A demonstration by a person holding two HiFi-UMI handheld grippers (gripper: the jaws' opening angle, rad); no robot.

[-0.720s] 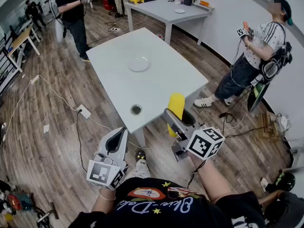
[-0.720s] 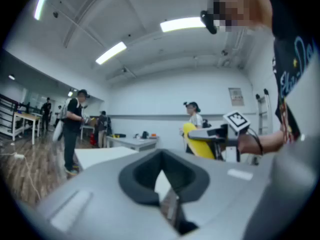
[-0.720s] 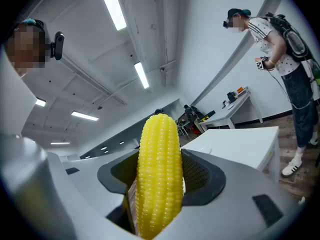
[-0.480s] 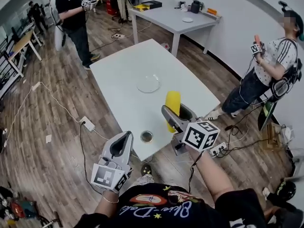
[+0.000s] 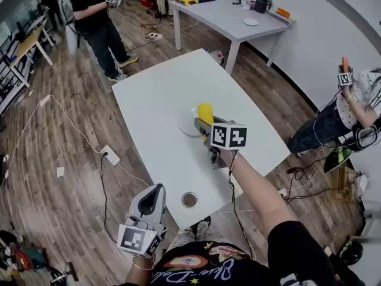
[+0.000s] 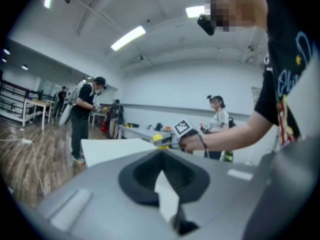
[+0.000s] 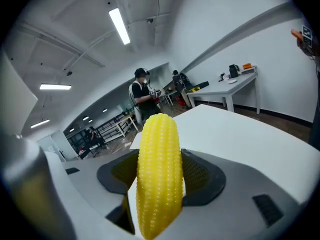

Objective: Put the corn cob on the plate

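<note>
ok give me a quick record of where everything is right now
corn cob: yellow, clamped in the right gripper, poking out past its jaws
right gripper: shut on the corn cob, reaching over the plate
plate: on the white table, partly hidden by the gripper
left gripper: shut, empty, off the table's near edge
task status: corn cob not yet released

Head view steeply down over table [image 5: 161, 91]
</note>
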